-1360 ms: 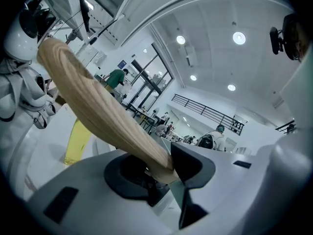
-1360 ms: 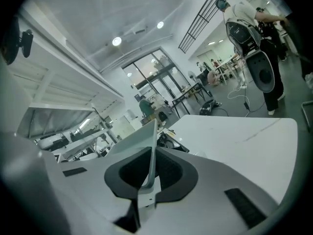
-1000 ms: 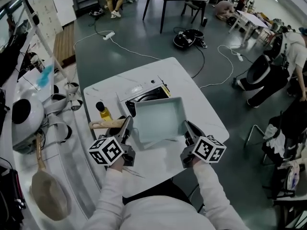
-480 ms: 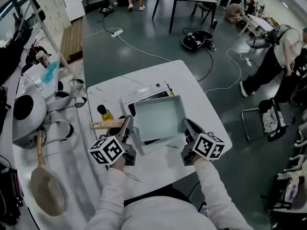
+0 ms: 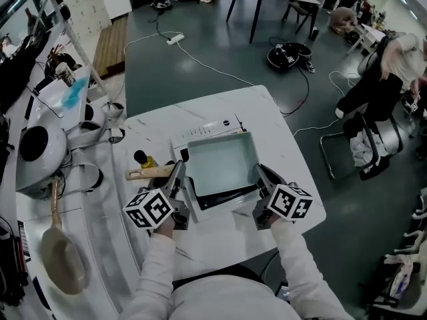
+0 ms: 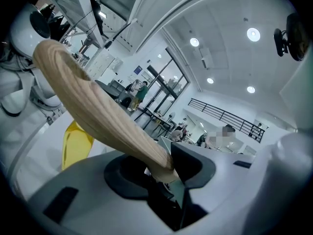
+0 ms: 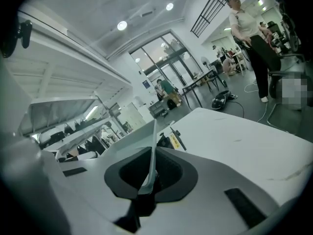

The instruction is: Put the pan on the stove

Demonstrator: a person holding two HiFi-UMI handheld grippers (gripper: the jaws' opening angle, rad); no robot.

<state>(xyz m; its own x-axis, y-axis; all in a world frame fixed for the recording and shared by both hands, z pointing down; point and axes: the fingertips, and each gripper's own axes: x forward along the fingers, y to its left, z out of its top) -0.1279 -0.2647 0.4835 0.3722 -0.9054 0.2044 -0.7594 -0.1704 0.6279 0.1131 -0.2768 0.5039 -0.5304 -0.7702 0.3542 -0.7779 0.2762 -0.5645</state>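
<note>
A square pale-green pan (image 5: pixel 220 162) with a wooden handle (image 5: pixel 148 173) hangs between both grippers over the stove (image 5: pixel 200 129), a flat white cooktop whose black top (image 5: pixel 223 197) shows under the pan's near edge. My left gripper (image 5: pixel 179 179) is shut on the pan at the root of the handle. In the left gripper view the wooden handle (image 6: pixel 98 111) runs into the left gripper (image 6: pixel 166 173). My right gripper (image 5: pixel 261 179) is shut on the pan's right wall. The right gripper view shows that thin wall (image 7: pixel 146 146) pinched in the right gripper (image 7: pixel 146 180).
A yellow bottle (image 5: pixel 143 159) with a black cap stands just left of the pan, also seen as the yellow bottle (image 6: pixel 76 141). The white table (image 5: pixel 287 159) ends close to the right. The left counter holds a round white appliance (image 5: pixel 37 155) and a wooden paddle (image 5: pixel 57 262). A person (image 5: pixel 393 62) stands far right.
The pan has moved a little away from me over the stove: the black top that showed behind its far edge now shows under its near edge. Both grips are unchanged.
</note>
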